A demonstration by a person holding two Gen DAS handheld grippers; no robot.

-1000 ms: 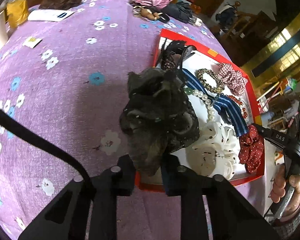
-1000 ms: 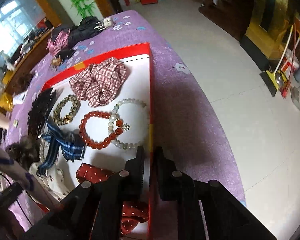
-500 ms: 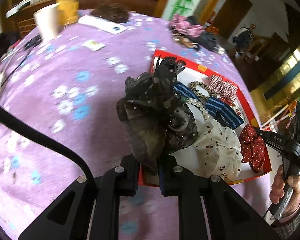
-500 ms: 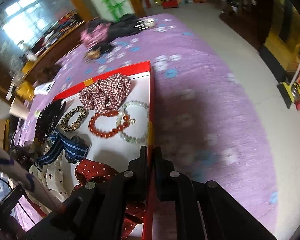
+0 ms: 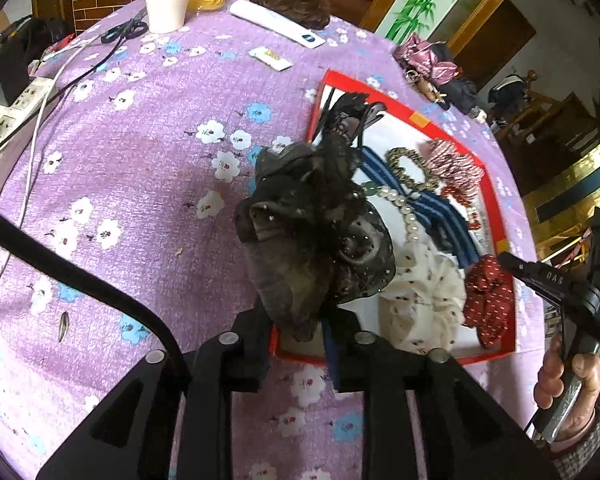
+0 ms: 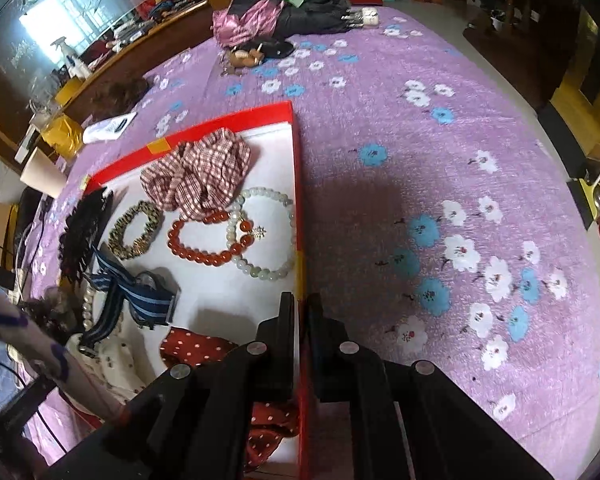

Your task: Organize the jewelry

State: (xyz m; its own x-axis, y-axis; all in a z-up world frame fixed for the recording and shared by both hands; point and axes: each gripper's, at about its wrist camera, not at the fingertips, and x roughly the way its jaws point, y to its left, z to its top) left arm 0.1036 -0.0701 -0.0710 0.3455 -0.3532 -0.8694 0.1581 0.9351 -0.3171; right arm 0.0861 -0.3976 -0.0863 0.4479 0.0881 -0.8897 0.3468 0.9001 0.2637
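I had the left gripper (image 5: 296, 328) pinching a black lace scrunchie (image 5: 316, 236), its jaws easing apart with the fabric bunched between and above the fingers, over the near corner of the red tray (image 5: 496, 208). My right gripper (image 6: 298, 316) straddled the tray's red wall (image 6: 298, 184), jaws opening, beaded bracelets (image 6: 236, 232) just ahead of the inner finger.

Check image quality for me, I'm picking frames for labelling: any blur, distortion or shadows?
Left wrist view: sharp, strong fisheye bending, dark corners; black scrunchie blocks part of the red tray. Right wrist view: sharp, same bending, soft shadow on the purple cloth, bright window glare top left.
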